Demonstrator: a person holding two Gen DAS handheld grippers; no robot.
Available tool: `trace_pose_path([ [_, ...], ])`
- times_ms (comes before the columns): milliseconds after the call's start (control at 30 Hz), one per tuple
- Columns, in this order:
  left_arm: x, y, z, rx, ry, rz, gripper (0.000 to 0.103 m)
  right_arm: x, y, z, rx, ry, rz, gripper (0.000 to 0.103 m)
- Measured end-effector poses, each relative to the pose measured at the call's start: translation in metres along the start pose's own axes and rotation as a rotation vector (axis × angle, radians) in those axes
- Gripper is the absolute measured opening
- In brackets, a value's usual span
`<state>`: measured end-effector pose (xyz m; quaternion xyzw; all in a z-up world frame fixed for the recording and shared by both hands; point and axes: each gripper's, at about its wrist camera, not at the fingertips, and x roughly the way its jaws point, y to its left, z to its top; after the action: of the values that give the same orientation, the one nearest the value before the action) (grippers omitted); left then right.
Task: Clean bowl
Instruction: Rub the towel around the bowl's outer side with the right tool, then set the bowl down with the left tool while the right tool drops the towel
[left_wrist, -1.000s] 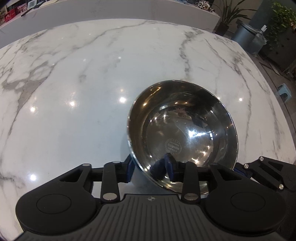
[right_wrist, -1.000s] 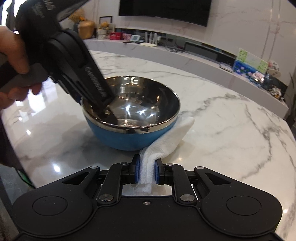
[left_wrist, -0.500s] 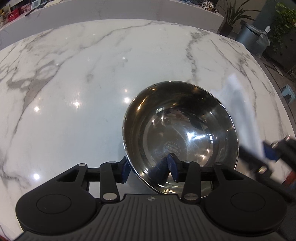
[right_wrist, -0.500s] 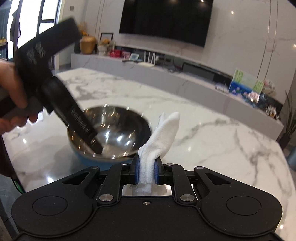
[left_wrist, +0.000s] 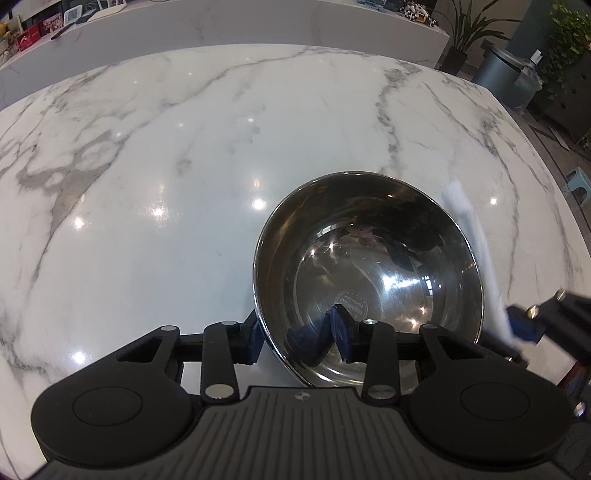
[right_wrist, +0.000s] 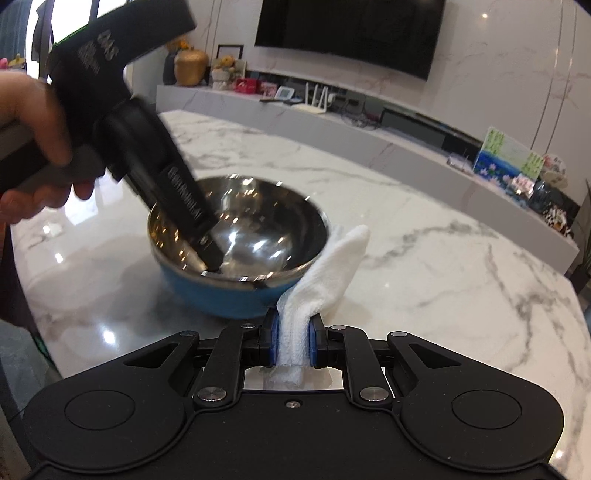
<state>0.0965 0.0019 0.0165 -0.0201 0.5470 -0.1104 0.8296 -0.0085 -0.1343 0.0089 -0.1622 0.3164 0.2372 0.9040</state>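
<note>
The steel bowl (left_wrist: 369, 273) with its blue outside (right_wrist: 236, 295) stands upright on the white marble surface (left_wrist: 166, 166), close to the near edge of it. The left gripper (left_wrist: 299, 336) holds the bowl by its near rim: one finger sits inside the bowl and the other outside, so the fingers are clenched on the wall and steady it. In the right wrist view a hand (right_wrist: 33, 147) holds this gripper from the left.

The right gripper (right_wrist: 293, 343) is clenched on a folded white cloth (right_wrist: 325, 277). The cloth stands up out of the fingers and its free end is just beside the outer wall of the bowl, on the side away from the left gripper. Whether it touches the wall I cannot tell.

The inside of the bowl looks shiny, with only reflections, and I see no dirt or water in it. This fits two stages: the cloth is on its way into the bowl for wiping, or it is just out of it after a wipe. The pictures do not settle which.
</note>
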Motion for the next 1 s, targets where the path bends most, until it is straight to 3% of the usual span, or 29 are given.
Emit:
trace_pose_path([
  [100,-0.002,0.004,0.0,-0.033,-0.019,0.007,0.051,0.003,0.001,-0.002,0.003,0.017,-0.002,0.014],
  [300,-0.018,0.011,0.001,-0.092,-0.107,-0.011,0.072,0.003,-0.022,-0.003,0.111,0.026,-0.087,0.013],
  [467,-0.033,0.016,0.004,-0.134,-0.178,-0.035,0.073,0.007,-0.045,-0.001,0.175,0.047,-0.173,0.014],
  [667,-0.049,0.022,0.003,-0.173,-0.258,-0.072,0.075,0.021,-0.06,-0.003,0.236,0.099,-0.206,0.014],
  [800,-0.046,0.026,-0.002,-0.187,-0.235,-0.118,0.075,0.026,-0.064,-0.011,0.28,0.138,-0.196,0.015],
  [900,-0.045,0.028,-0.007,-0.196,-0.246,-0.104,0.075,0.026,-0.065,-0.016,0.299,0.138,-0.194,0.016],
  [1000,-0.047,0.028,-0.01,-0.207,-0.268,-0.107,0.075,0.026,-0.065,-0.018,0.305,0.151,-0.204,0.025],
])
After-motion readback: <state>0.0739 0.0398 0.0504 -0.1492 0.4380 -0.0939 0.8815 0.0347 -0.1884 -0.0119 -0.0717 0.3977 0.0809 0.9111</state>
